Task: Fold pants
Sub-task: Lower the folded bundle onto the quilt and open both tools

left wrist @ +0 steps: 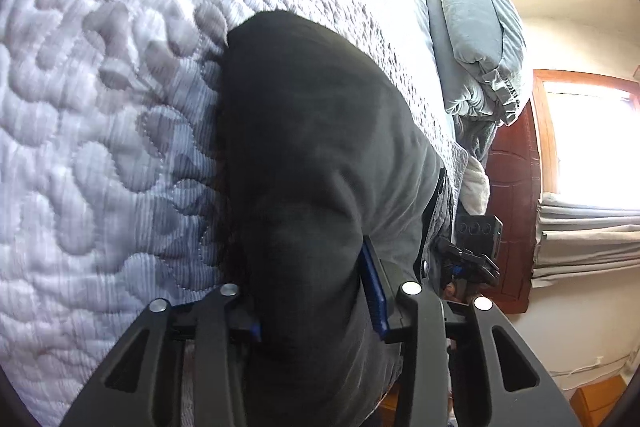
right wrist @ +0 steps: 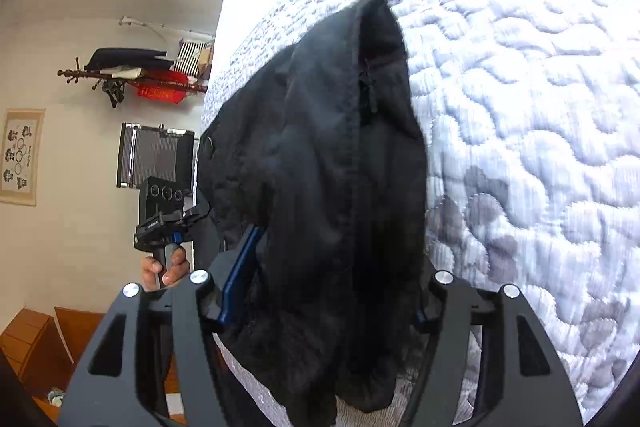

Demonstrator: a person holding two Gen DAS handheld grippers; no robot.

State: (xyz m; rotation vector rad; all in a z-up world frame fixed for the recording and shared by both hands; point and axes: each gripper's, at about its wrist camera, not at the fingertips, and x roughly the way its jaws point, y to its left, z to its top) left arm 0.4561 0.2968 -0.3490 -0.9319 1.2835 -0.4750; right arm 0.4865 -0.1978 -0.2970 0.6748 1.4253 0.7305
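Note:
Dark pants (left wrist: 312, 131) lie bunched on a pale quilted bedspread (left wrist: 100, 107). In the left wrist view the cloth fills the gap of my left gripper (left wrist: 312, 279), whose jaws stand apart; one blue pad (left wrist: 374, 291) shows bare beside the fabric. In the right wrist view the pants (right wrist: 340, 147), zip (right wrist: 368, 95) showing, hang in a heap between the jaws of my right gripper (right wrist: 340, 259), which stand wide, with the left blue pad (right wrist: 236, 267) clear of the cloth. A hand (right wrist: 166, 267) holds the other gripper's handle at the bed's edge.
The quilt (right wrist: 520, 107) spreads far past the pants. A grey-blue pillow (left wrist: 476, 39) and dark wood panel (left wrist: 516, 207) stand at the bed's end beside a bright window (left wrist: 592, 139). A wall rack with clothes (right wrist: 140, 75), a ribbed heater (right wrist: 156, 155) and wooden drawers (right wrist: 24, 343) lie off the bed's side.

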